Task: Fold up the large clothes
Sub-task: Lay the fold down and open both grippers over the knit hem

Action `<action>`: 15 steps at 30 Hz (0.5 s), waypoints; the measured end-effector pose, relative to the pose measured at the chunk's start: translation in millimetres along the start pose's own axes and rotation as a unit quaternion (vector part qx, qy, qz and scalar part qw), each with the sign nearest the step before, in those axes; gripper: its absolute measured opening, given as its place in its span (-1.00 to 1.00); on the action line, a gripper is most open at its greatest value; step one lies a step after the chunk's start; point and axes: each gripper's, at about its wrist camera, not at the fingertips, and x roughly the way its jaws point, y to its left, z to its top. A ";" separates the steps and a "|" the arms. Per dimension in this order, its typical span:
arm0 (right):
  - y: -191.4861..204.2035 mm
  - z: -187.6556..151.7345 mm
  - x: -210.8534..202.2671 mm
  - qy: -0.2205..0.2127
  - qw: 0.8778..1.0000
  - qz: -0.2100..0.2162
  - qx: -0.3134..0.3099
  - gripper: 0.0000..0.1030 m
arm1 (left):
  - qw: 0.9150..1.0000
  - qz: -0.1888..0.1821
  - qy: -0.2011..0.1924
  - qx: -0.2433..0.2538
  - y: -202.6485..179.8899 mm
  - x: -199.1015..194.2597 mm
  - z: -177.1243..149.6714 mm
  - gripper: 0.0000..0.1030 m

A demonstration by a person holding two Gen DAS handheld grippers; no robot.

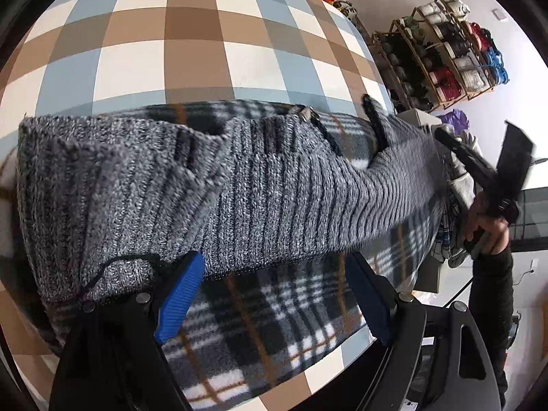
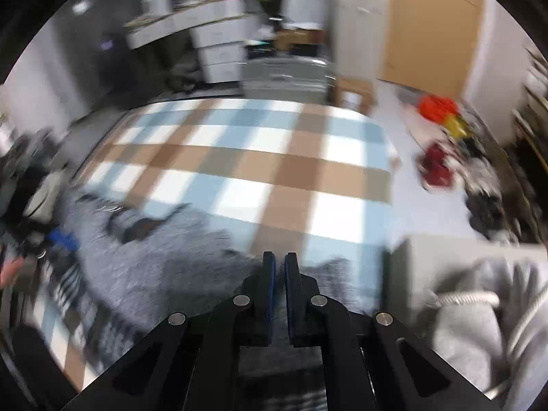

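Two grippers mid-fold: right gripper [image 2: 279,267] pinches the grey sweater [image 1: 212,185] sleeve, left gripper [image 1: 274,294] gapes empty; next, carry it across.

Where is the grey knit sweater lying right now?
In the left wrist view the grey knit sweater stretches across the middle of the frame, over a black-and-white plaid fleece on the checked tablecloth, just beyond the left gripper.
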 end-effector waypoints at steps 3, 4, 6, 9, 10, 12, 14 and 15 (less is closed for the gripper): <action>-17.2 -0.9 5.3 0.007 0.999 0.004 0.034 -1.00 | 1.000 -0.001 -0.004 -0.009 -0.9 -4.6 1.7 0.57; -25.0 -0.1 2.3 0.004 0.998 0.006 0.057 -0.93 | 1.000 0.006 -0.007 -0.007 -1.5 -7.8 2.2 0.57; -34.3 3.6 -11.7 -0.011 0.997 0.027 0.076 -0.92 | 0.999 0.038 -0.017 0.012 -8.2 -17.5 1.9 0.57; -31.4 8.8 -21.8 -0.002 0.999 0.027 0.038 -0.07 | 0.998 0.014 -0.033 0.042 -26.2 -33.9 2.0 0.57; -27.6 9.4 -21.6 0.010 0.999 0.031 0.022 0.39 | 0.998 -0.003 -0.036 0.052 -33.2 -38.6 3.5 0.57; -18.1 7.8 -15.9 0.024 0.999 0.019 -0.009 0.45 | 0.996 -0.014 -0.042 0.076 -48.8 -41.0 7.1 0.58; -9.1 5.8 1.5 0.050 0.998 -0.017 -0.045 0.45 | 0.995 0.009 -0.035 0.097 -58.6 -29.5 12.7 0.58; -6.6 4.0 14.4 0.076 0.995 -0.036 -0.054 0.44 | 0.994 0.024 -0.022 0.102 -61.7 -19.4 16.7 0.58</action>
